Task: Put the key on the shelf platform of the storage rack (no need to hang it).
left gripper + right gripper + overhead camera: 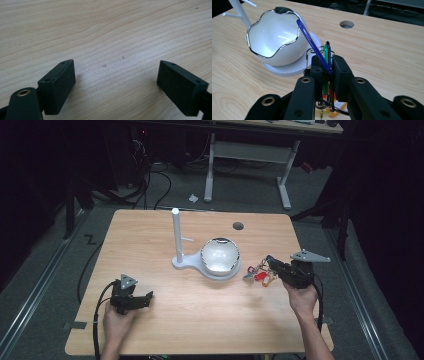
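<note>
Keyring bunch w/ blue, green, red and orange plastic tags [325, 53] is pinched in right tool [327, 65], near white apple-shaped bowl [274, 37]. Left tool [116, 82] spread, nothing betw. jaws, over light wooden surface [105, 30].

A light wooden table [150, 235] with a round hole [238, 225] near its far edge carries a white stand [210, 267] whose flat base holds a tall post [176, 235] and a white egg-shaped bowl [220, 255]

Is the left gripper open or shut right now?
Open. The left gripper has its two black jaws standing wide apart over the bare wooden table, with nothing between them.
</note>
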`<state>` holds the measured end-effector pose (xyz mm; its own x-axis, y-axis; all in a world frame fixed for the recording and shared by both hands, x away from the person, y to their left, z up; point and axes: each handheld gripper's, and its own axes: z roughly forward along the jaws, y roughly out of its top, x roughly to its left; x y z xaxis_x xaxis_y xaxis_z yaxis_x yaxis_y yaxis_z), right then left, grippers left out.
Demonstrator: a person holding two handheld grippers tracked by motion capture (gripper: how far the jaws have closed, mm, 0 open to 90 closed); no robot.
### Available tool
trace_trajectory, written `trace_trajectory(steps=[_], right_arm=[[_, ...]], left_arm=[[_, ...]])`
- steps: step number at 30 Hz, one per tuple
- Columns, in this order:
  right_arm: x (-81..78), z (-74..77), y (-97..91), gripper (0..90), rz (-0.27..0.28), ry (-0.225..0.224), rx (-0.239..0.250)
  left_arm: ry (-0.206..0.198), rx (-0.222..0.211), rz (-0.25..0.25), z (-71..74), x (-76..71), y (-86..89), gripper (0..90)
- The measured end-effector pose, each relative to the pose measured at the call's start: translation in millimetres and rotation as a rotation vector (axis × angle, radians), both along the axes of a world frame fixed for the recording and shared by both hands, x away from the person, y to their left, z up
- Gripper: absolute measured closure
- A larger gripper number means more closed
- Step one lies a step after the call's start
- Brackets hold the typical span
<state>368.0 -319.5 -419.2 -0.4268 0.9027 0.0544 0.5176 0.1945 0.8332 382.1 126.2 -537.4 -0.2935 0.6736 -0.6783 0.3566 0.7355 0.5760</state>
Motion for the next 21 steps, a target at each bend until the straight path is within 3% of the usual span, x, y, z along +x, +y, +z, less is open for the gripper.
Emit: trace_trajectory(steps=[16, 21], right_arm=[[2.5, 23.6, 5.6, 80.8, 0.063, -0.030, 0.066], [4.3, 28.9, 8.6, 80.8, 0.075, -0.038, 0.064]], left_arm=[[0.001, -0.001, 0.002, 0.1, 0.0, -0.1, 15.6], [0.001, -0.002, 0.002, 0.1, 0.0, -0.1, 15.6]])
